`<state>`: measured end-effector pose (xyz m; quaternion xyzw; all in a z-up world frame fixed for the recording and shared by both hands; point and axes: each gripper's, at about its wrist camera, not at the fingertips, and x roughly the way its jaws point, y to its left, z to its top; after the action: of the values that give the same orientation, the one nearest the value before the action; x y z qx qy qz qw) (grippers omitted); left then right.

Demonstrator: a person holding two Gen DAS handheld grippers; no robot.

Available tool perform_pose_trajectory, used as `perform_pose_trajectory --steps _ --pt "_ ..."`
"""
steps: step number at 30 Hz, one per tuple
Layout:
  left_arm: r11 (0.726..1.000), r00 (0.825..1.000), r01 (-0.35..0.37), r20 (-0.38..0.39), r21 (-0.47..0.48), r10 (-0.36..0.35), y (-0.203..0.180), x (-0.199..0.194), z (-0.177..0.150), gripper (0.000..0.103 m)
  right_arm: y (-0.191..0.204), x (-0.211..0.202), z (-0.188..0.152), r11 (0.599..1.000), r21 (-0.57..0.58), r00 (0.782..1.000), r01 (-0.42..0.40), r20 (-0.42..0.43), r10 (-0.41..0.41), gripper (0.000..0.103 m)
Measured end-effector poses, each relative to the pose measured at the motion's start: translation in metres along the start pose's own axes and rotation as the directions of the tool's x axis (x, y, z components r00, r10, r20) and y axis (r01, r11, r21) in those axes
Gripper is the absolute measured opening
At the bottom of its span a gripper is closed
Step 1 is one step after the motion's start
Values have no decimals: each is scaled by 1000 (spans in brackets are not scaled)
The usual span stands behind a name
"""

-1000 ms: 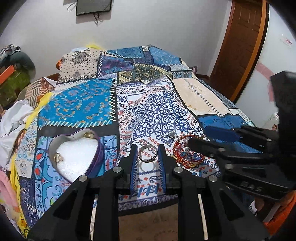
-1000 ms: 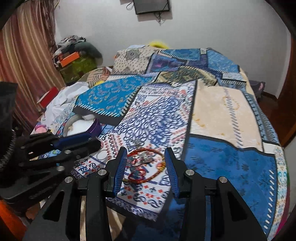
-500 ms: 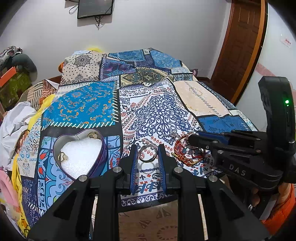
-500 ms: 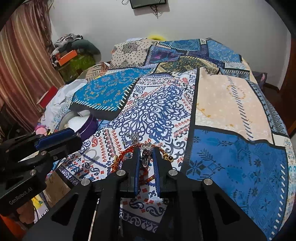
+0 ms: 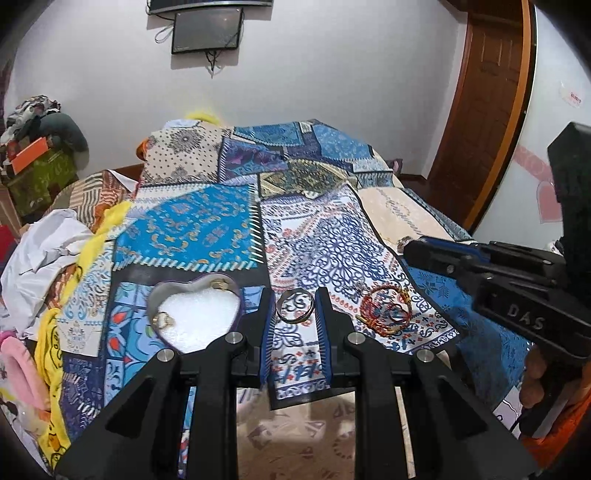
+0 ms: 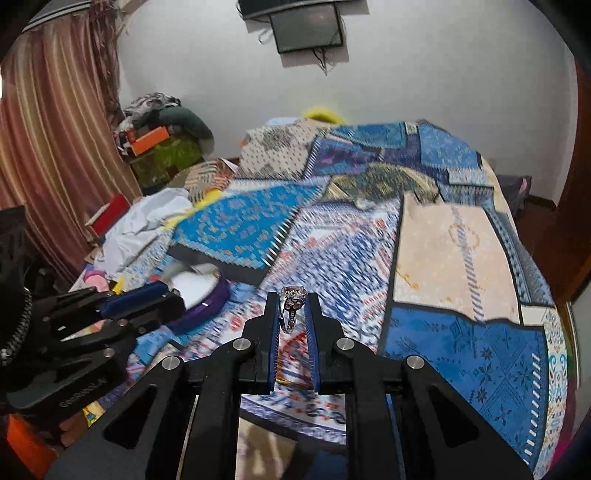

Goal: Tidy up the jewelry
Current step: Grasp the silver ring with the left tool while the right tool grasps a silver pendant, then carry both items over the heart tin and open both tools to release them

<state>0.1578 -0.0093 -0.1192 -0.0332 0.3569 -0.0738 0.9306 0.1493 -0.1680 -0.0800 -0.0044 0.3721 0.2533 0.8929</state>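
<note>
My left gripper point(image 5: 295, 308) is shut on a silver bangle point(image 5: 295, 311) and holds it above the patterned bedspread. A purple heart-shaped box point(image 5: 195, 317) with white lining lies just left of it and holds two gold pieces. A red beaded bracelet pile point(image 5: 384, 310) lies on the cloth to the right. My right gripper point(image 6: 291, 306) is shut on a silver stone ring point(image 6: 291, 301), lifted above the bed. It shows in the left wrist view point(image 5: 406, 245) at the right. The heart box shows blurred in the right wrist view point(image 6: 201, 291).
The bed point(image 5: 332, 240) fills the middle under patchwork cloths. Crumpled white and yellow clothes point(image 5: 48, 251) lie at its left edge. A wooden door point(image 5: 480, 110) stands at the right. A wall screen point(image 5: 207, 31) hangs behind. Boxes and clothes point(image 6: 159, 136) are stacked by the curtain.
My right gripper closed on the ring at the bracelet pile and lifted it up and away. My left gripper kept the bangle and rose slightly.
</note>
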Motion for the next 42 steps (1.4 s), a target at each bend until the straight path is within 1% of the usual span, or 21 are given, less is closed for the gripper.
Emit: perform_pose_trajectory --steps 5,9,14,18,24,29,33,42 --pt "1000 999 -26 29 -14 26 15 -17 1 20 23 -9 10 999 -33 999 -25 45 27 12" --pt "998 997 -53 56 -35 55 31 -31 0 20 40 -10 15 997 -51 997 -50 62 53 12" --pt "993 993 -88 74 -72 94 53 -44 -5 20 61 -5 19 993 -86 994 -82 61 87 12" --pt "988 990 -114 72 -103 121 70 -49 -10 20 76 3 21 989 -108 993 -104 53 110 12" --pt "982 989 -133 52 -130 141 89 -43 -16 20 90 21 21 983 -116 989 -140 26 144 12" --pt "983 991 -123 29 -136 128 96 -28 -19 20 95 37 21 982 -115 989 -150 -1 151 12" --pt "984 995 -100 5 -146 102 99 -12 -23 20 96 53 23 982 -114 988 -152 -30 150 12" --pt "988 998 -53 -52 -142 46 102 27 -28 20 93 98 18 983 -103 981 -153 -136 138 12"
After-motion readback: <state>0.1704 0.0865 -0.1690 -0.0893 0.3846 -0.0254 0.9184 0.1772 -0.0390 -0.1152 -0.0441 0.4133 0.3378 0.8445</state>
